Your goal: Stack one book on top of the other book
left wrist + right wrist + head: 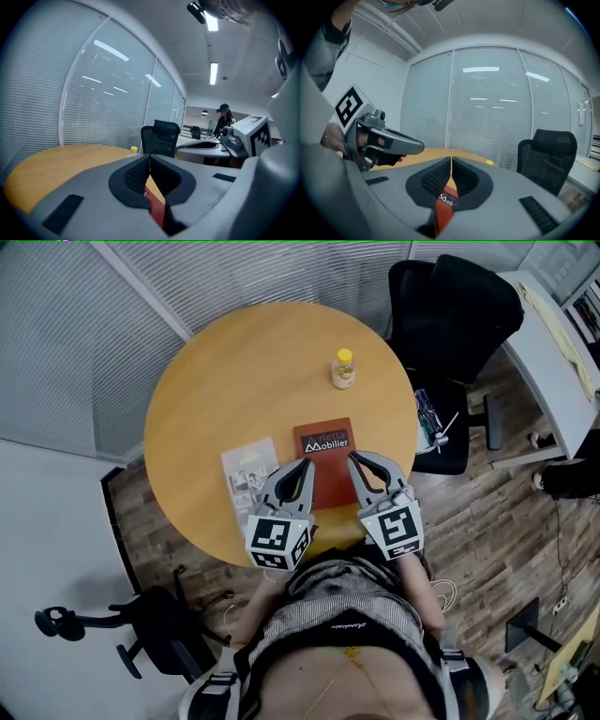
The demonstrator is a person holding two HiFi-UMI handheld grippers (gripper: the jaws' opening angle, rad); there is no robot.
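A red-brown book (pixel 323 465) lies flat near the table's front middle, and a pale grey book (pixel 247 474) lies just left of it. My left gripper (pixel 305 463) is shut and empty, with its tips over the red book's left edge. My right gripper (pixel 353 457) is also shut and empty, over the book's right edge. In the left gripper view the jaws (pixel 149 157) meet, with a strip of the red book (pixel 157 210) below them. In the right gripper view the shut jaws (pixel 451 159) sit above the red cover (pixel 443 206). I cannot tell whether either gripper touches the book.
A small bottle with a yellow cap (pixel 344 369) stands further back on the round wooden table (pixel 216 381). A black office chair (pixel 450 324) stands at the table's right, and another chair base (pixel 141 624) is at the lower left. A person (pixel 224 119) stands far off.
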